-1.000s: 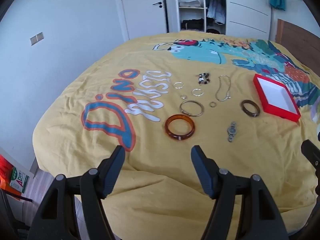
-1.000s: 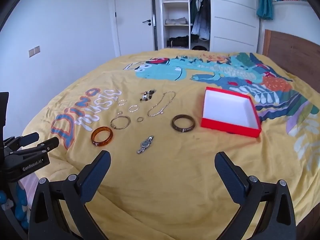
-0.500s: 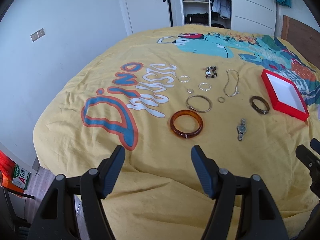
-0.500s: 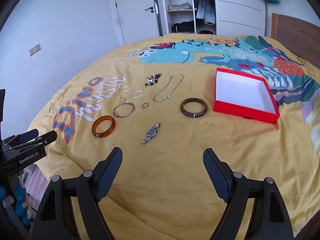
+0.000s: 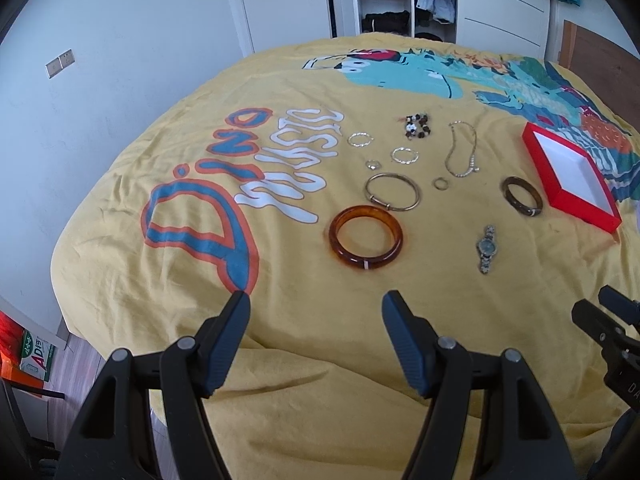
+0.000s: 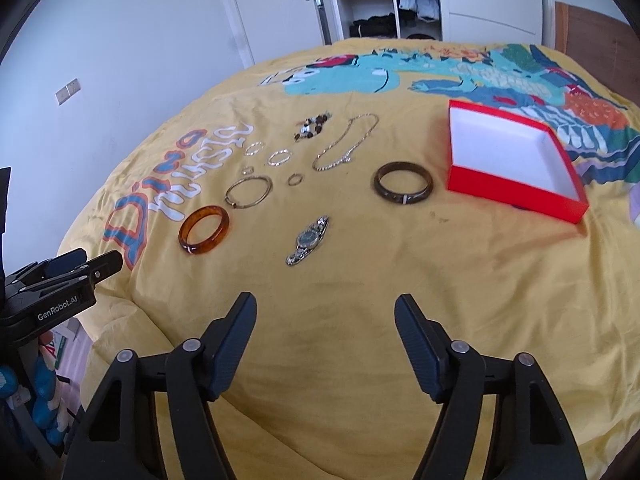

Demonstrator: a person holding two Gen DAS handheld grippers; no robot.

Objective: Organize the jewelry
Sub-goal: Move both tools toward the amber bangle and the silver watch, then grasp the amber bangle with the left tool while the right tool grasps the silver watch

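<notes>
The right gripper (image 6: 325,316) has its fingers closing with nothing between them; the left gripper (image 5: 316,314) is released and empty. Since a second ago, both have been lowered toward the bed (image 6: 440,280), suggesting a first pick is being lined up. Watch (image 6: 308,240), orange bangle (image 5: 366,237) and dark bangle (image 6: 404,182) lie untouched beside the empty red box (image 6: 516,196). Both grippers are pitched steeply downward.

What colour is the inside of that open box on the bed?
White inside, with red walls; the box is empty. The right wrist view shows it best.
</notes>
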